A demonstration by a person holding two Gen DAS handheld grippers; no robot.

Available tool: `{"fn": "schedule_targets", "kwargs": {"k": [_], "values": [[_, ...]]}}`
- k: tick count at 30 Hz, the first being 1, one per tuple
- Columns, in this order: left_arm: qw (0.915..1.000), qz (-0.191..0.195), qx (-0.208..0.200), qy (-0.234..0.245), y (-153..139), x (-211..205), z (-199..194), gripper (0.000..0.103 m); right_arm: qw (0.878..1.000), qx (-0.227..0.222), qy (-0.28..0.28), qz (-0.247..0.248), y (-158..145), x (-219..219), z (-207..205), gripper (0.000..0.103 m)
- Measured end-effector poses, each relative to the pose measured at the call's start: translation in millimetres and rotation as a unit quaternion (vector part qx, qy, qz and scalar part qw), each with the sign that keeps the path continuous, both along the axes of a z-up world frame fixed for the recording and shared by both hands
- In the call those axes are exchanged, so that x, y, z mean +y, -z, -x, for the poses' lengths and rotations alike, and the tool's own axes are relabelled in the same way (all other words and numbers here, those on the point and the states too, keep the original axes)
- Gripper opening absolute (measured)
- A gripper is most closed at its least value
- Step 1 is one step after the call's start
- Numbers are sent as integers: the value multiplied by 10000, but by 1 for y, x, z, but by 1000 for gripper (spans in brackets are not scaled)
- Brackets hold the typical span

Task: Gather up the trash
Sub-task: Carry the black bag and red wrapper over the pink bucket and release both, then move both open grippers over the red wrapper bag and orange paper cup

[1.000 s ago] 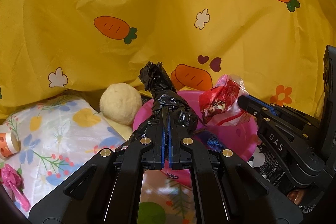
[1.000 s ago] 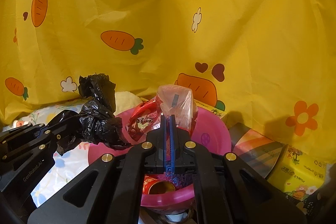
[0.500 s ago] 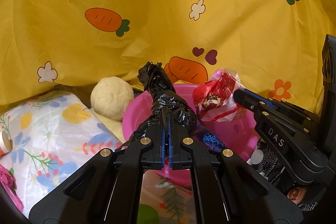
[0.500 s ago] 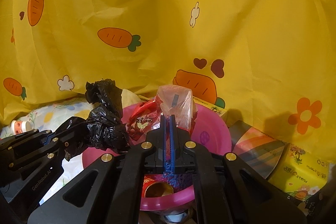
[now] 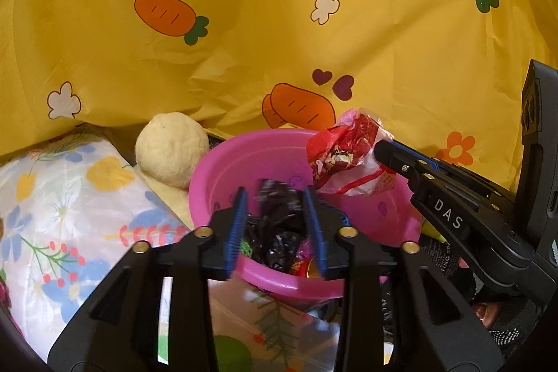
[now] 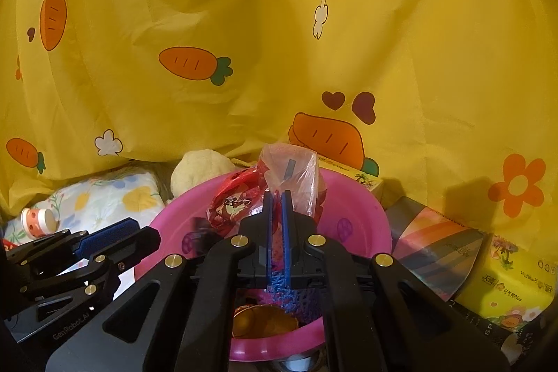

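A pink basin [image 5: 209,169] [image 6: 366,208] sits ahead, holding trash. My left gripper [image 5: 275,197] [image 6: 132,250] hovers over its near rim, jaws opening. The crumpled black plastic bag [image 5: 279,232] is blurred between the fingers and lies loose in the basin; the pads do not press it. My right gripper [image 6: 277,197] [image 5: 378,147] reaches over the basin from the right. Its jaws are opening a crack but still pinch a red-and-clear plastic bag [image 6: 289,169] [image 5: 345,156] that hangs above the basin.
Yellow carrot-print cloth [image 5: 279,23] walls off the back. A cream fuzzy ball [image 5: 171,149] and a floral pack [image 5: 69,197] lie left of the basin, beside a small orange-and-white cup [image 6: 38,222]. A rainbow package [image 6: 436,250] and a yellow tissue pack [image 6: 512,281] lie to the right.
My left gripper's jaws have parted and the black bag has dropped from them into the basin. The right gripper keeps the red-and-clear bag, its pads now slightly apart.
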State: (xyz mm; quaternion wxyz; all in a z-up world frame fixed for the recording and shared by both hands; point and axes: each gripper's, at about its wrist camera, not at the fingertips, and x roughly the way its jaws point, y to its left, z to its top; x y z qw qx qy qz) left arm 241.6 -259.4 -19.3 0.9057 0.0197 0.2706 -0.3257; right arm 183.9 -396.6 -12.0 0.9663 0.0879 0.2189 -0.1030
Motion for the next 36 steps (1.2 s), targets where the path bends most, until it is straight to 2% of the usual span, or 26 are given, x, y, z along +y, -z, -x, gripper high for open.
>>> {"fn": "schedule_targets", "kwargs": {"k": [1,4,6,10,14,15,20,28,36], "values": [[10000,57,-18,-47,-1,3,0,53,10000,1,-1,-20,0,-1,0,8],[9996,166,-27,-205,-2,13,0,65,10000,-25,-6,-42,0,-3,-1,14],[9991,156,-109,-387,-4,20,2,73,10000,-64,23,-63,-1,-4,0,31],[9966,170,-363,-717,-9,38,10,89,9998,-184,73,-60,-4,-3,5,47],[9938,204,-517,-961,-15,55,22,96,9996,-266,99,-19,-8,1,11,63],[9928,183,-569,-1038,-16,59,26,97,9995,-288,114,17,-9,3,13,70],[9892,125,-705,-1279,-21,78,42,97,9990,-389,125,172,-13,17,27,87],[9783,-15,-993,-1816,-29,115,76,97,9993,-330,-23,199,-11,41,47,89],[9626,-163,-945,-2533,-26,167,97,97,9987,-325,-343,170,-8,80,65,89]]}}
